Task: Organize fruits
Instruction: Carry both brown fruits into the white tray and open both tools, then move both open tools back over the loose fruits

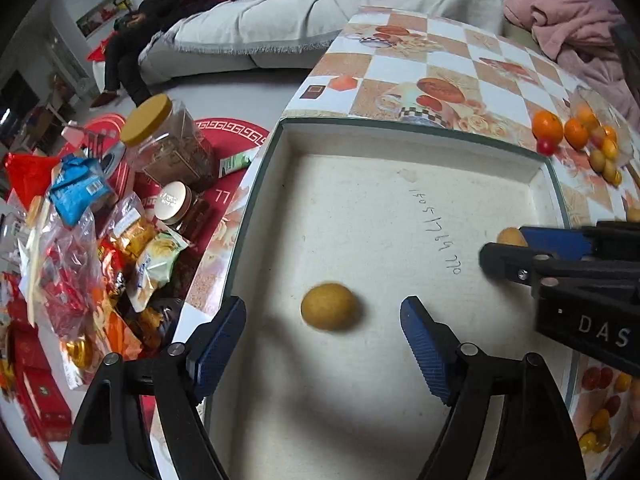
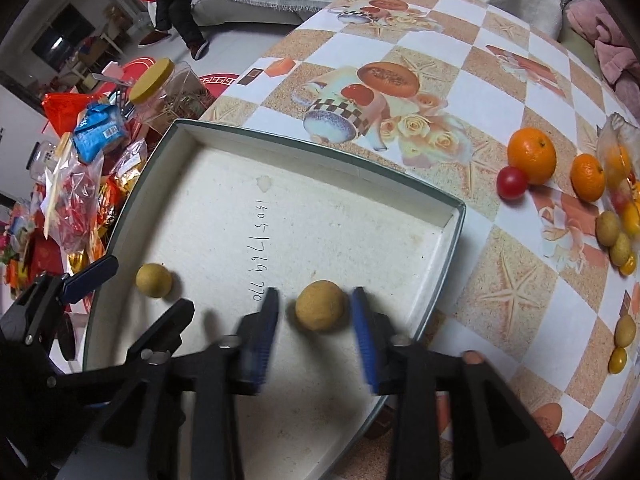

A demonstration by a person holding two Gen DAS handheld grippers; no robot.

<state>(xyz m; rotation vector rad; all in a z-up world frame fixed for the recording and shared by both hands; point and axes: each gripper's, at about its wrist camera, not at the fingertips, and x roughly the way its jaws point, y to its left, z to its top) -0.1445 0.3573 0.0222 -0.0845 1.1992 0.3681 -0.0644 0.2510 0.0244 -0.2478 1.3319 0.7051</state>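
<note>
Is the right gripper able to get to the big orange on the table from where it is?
Probably yes. The right gripper is open around a tan fruit inside the box, not squeezing it. The big orange sits in the open beyond the box's rim, only a red tomato beside it. The gripper must lift over the rim.

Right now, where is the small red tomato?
In the right wrist view the red tomato sits on the table at right, outside the box, touching the larger orange.
</note>
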